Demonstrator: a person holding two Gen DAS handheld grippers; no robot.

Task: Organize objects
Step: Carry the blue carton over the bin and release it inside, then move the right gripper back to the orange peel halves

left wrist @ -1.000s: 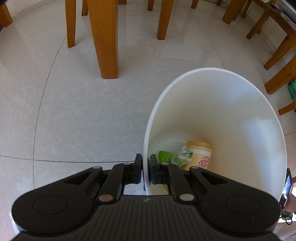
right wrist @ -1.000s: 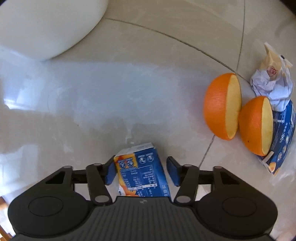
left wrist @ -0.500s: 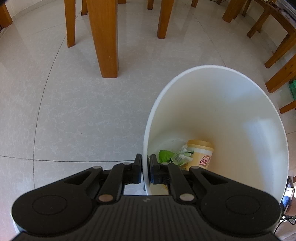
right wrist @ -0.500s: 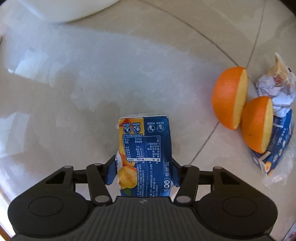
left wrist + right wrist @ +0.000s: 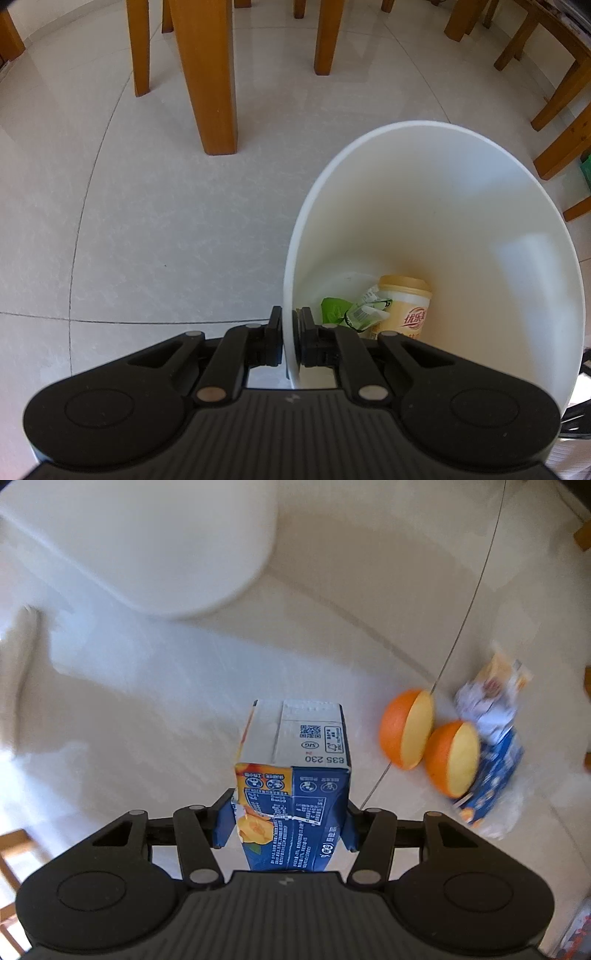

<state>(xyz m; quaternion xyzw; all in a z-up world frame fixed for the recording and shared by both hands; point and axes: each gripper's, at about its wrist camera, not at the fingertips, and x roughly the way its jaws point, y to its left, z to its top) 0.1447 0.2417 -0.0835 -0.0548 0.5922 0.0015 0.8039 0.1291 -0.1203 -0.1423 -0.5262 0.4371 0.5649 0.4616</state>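
My left gripper [image 5: 289, 332] is shut on the near rim of a white bin [image 5: 461, 192], one finger outside and one inside. Inside the bin lie a yellow cup [image 5: 404, 308] and a green-and-white wrapper [image 5: 351, 312]. My right gripper [image 5: 283, 818] is shut on a blue juice carton [image 5: 295, 775] and holds it above the floor. Two orange halves [image 5: 430, 740] lie on the floor to the right, beside a crumpled wrapper [image 5: 487, 698] and a flattened blue carton [image 5: 495, 775]. The white bin's outer wall [image 5: 155, 542] fills the upper left of the right wrist view.
Wooden table and chair legs [image 5: 207, 74] stand on the pale tiled floor [image 5: 147, 221] beyond the bin. More chair legs [image 5: 561, 122] stand at the far right.
My right gripper has closed on the blue carton and lifted it off the floor, swinging toward the bin. The left gripper still holds the bin rim, hardly moved.
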